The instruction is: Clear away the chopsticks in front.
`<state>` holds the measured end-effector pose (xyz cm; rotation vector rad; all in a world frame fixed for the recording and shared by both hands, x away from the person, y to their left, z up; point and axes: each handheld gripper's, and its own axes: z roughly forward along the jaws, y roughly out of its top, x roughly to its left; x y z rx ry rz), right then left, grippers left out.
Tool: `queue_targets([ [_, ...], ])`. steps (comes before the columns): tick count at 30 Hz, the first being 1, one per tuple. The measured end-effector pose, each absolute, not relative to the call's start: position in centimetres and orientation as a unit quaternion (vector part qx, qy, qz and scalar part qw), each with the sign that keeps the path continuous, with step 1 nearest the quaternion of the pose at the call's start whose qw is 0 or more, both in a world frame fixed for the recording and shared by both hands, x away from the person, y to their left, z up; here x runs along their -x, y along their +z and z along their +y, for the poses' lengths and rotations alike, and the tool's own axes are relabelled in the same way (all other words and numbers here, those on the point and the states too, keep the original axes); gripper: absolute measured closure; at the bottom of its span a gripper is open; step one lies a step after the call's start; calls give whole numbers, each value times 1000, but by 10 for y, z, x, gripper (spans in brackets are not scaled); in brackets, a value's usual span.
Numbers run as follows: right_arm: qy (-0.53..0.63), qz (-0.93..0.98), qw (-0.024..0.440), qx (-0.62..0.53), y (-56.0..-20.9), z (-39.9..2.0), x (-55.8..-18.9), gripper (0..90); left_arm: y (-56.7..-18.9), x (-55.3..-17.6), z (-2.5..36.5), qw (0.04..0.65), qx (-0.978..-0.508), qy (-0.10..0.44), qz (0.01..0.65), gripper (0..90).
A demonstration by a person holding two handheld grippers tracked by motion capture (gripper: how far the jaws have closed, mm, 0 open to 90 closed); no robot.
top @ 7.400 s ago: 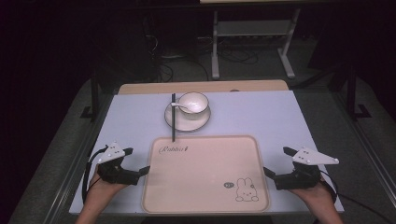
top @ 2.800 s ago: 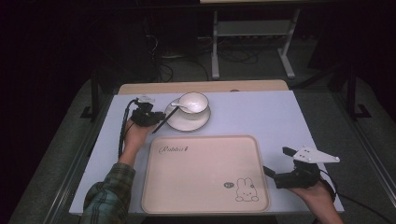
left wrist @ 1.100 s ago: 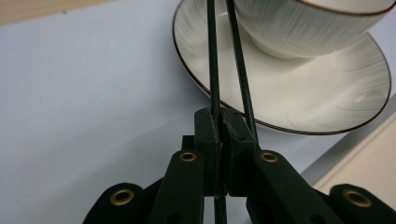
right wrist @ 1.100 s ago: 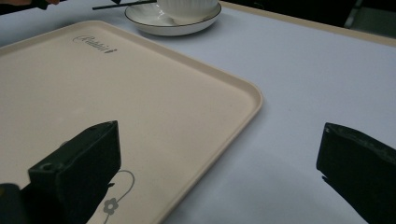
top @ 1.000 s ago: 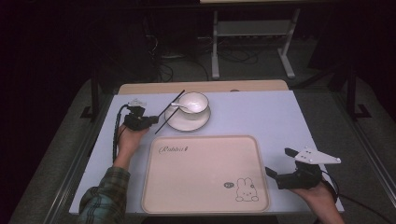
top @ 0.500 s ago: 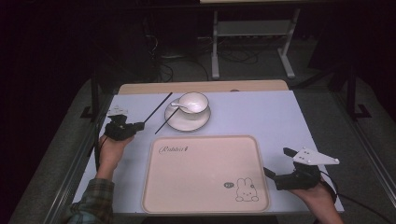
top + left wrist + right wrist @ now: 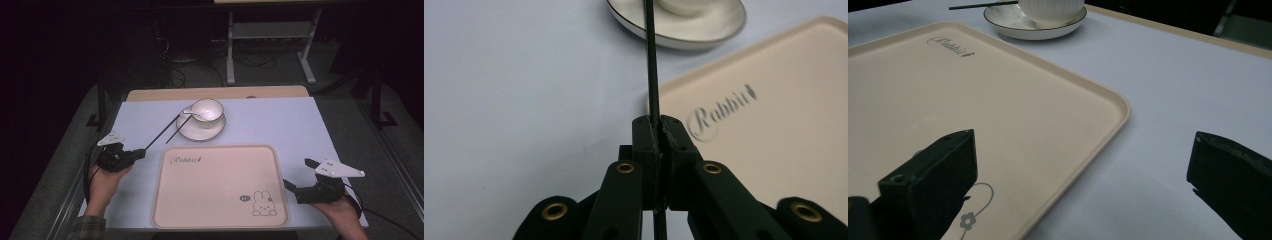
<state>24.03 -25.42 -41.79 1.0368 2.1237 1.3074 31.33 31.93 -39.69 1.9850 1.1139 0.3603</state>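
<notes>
Left tongs (image 7: pixel 658 132) clenched on black chopstick (image 7: pixel 651 65), right tongs (image 7: pixel 1083 185) released beside beige tray (image 7: pixel 998 125)

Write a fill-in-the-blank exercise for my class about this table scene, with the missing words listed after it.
1. The left gripper is shut on a black ____.
2. The white cup stands on a ____.
3. The jaws of the right gripper stand ____.
4. The beige tray bears a small drawing of a ____ near one corner.

Missing words: chopstick; saucer; open; rabbit
</notes>
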Motion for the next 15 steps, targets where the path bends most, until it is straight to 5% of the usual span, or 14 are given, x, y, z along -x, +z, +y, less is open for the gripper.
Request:
queue_targets([
  [15,474,768,217,-373,-417,-253,-240,0,-398,-284,295,426,-809,97,393,855],
])
